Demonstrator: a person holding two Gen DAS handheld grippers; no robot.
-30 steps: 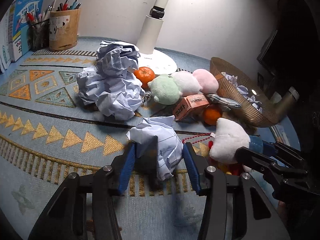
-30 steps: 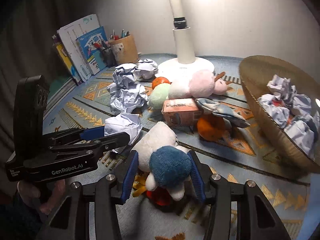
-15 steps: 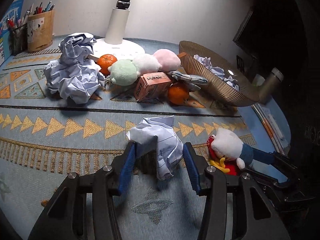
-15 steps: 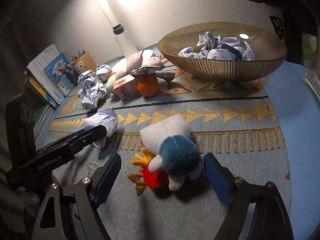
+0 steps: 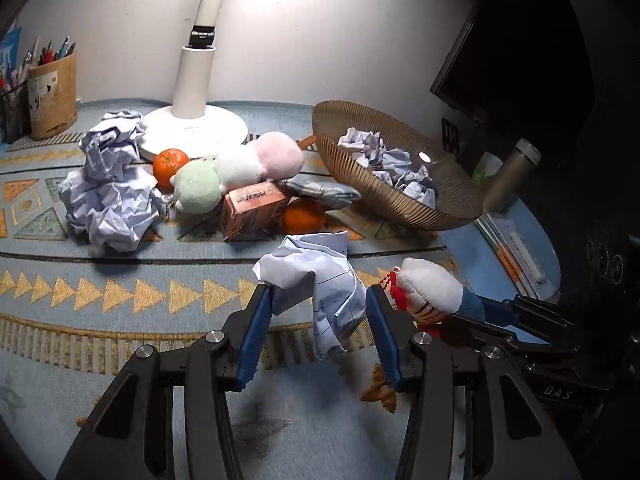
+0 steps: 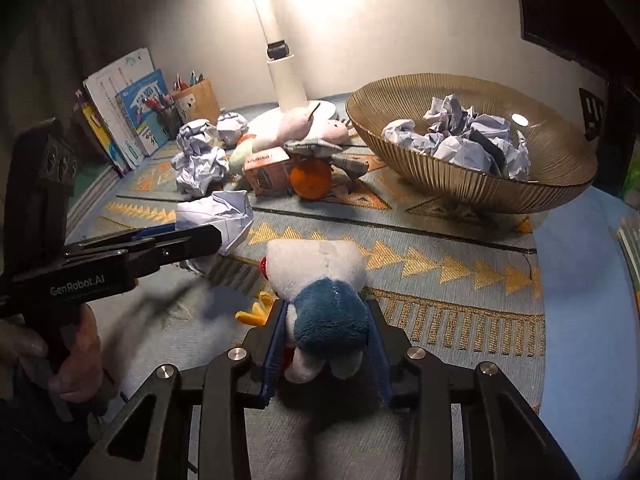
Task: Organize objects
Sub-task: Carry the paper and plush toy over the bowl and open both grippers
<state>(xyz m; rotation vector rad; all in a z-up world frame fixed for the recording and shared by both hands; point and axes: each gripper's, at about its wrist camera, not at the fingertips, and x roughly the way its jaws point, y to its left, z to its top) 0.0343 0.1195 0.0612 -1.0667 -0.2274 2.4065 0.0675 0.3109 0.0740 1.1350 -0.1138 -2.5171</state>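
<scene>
While the left gripper (image 5: 316,328) pinches a paper ball (image 5: 316,280) above the counter | right gripper (image 6: 326,356) jaws, wide a moment ago, closing on the plush (image 6: 320,292) | bowl (image 6: 480,188) at far-right edge likely next.

A white desk lamp (image 5: 195,128) stood at the rug's (image 5: 120,292) back edge. A cardboard pen holder (image 5: 52,100) sat at its back left corner, books (image 6: 124,112) beside it.
</scene>
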